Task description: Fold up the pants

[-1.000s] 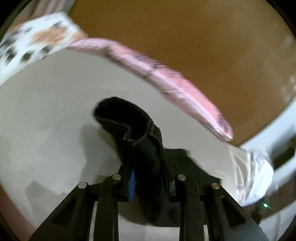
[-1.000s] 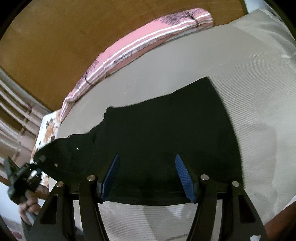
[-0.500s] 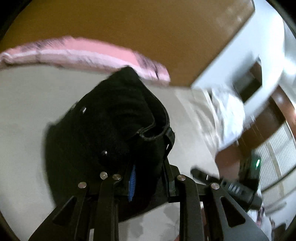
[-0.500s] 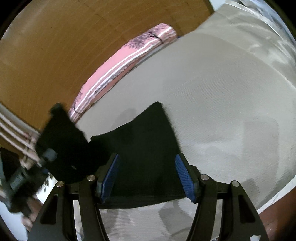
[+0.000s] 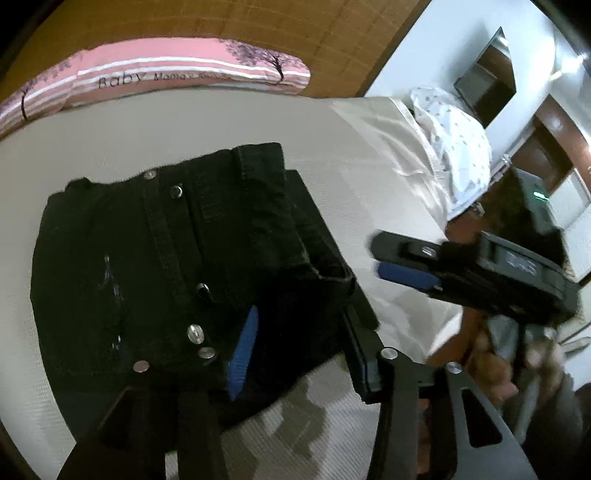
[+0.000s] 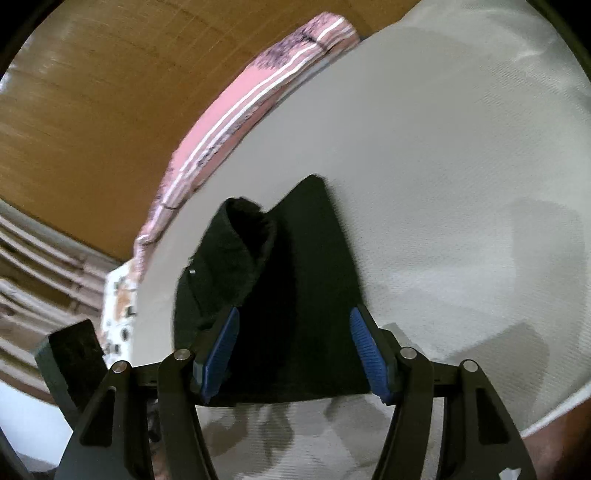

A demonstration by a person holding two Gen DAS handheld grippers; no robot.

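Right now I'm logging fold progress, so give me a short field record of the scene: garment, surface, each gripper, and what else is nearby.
garment: black pants, folded over on themselves, rivets showing
surface: pale bed sheet
left gripper: jaws have just been opening, pants edge between them, pads not pressing
right gripper: open, poised over the pants' near edge
nearby: pink pillow at the far edge, wooden headboard behind it

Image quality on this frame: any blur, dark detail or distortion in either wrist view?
Left wrist: sharp, fisheye-bent; black pants crush dark, only rivets readable. Right wrist: motion-smeared pink pillow, soft pants edges, claw shadows on the white sheet.
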